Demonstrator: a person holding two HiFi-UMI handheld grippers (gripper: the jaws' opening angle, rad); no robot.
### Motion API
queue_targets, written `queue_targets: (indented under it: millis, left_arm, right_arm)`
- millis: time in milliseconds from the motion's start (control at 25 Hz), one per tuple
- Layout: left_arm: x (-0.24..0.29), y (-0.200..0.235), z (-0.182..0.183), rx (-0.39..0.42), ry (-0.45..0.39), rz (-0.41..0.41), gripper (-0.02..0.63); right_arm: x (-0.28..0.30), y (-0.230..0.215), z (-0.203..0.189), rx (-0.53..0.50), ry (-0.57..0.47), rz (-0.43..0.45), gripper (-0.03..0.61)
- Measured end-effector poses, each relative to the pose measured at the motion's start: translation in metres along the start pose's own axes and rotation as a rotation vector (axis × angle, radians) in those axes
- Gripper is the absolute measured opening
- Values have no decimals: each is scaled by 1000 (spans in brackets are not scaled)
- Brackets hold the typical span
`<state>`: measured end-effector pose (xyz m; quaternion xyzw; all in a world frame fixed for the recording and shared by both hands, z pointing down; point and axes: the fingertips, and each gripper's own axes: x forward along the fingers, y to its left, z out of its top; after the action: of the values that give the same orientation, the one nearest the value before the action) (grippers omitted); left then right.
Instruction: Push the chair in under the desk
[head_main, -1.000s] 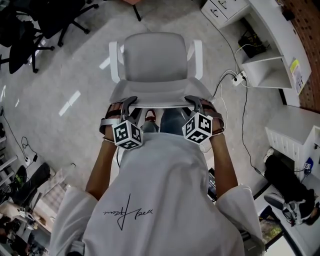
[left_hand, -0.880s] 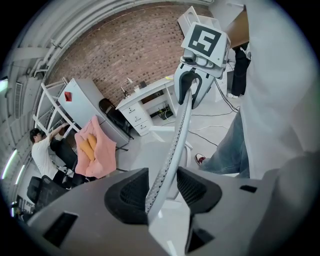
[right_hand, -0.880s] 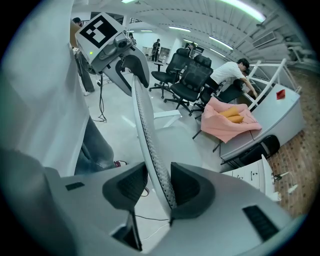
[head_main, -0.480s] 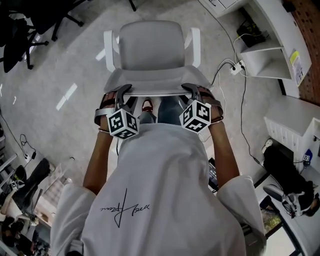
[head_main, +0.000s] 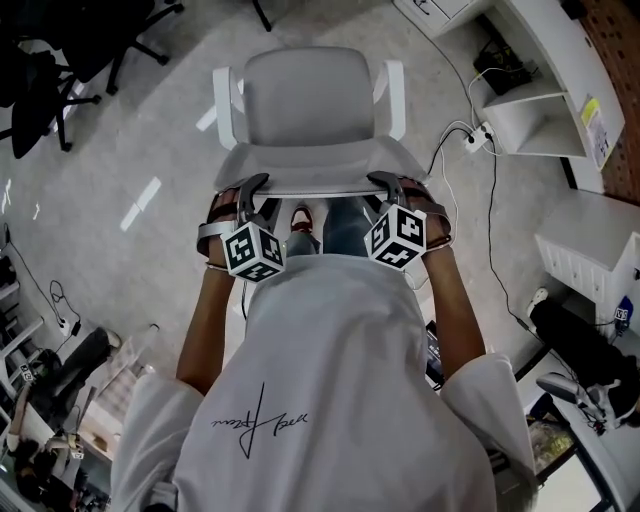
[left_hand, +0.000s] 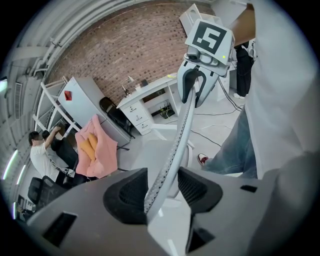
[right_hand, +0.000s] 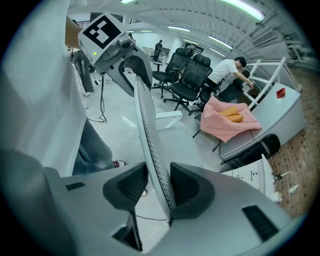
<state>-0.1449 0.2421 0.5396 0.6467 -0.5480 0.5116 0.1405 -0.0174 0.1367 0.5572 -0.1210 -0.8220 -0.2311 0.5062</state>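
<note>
The left gripper (left_hand: 159, 189), its jaws having just been opening, and the right gripper (right_hand: 152, 186) are straddling the backrest (head_main: 310, 168) of the chair (head_main: 305, 100) at upper centre without clamping, so a push is risking swivelling it away from the desk (head_main: 540, 40).

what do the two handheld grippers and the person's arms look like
The left gripper and right gripper are grey plastic, with curved jaws, black ribbed pads and a white cube with black square markers each. The person wears a white short-sleeved shirt.
</note>
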Motion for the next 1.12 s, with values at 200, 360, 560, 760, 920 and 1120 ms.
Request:
queue_targets:
  millis: [200, 360, 560, 760, 920, 1120]
  left_arm:
    - [4, 6, 2, 21, -3, -2, 184]
    - [8, 9, 6, 32, 1, -6, 186]
    - [13, 14, 10, 43, 4, -12, 190]
    - [19, 20, 16, 55, 3, -16, 192]
    - [25, 25, 18, 66, 2, -17, 196]
    - [32, 30, 29, 102, -13, -21, 198]
  right_arm:
    - [1, -3, 0, 14, -5, -12, 156]
    - [0, -6, -2, 20, -10, -26, 155]
    - [1, -10, -5, 36, -11, -40, 155]
    - [0, -15, -7, 47, -11, -48, 153]
    - [1, -18, -8, 61, -10, -61, 152]
    - [-1, -24, -16, 85, -3, -100, 152]
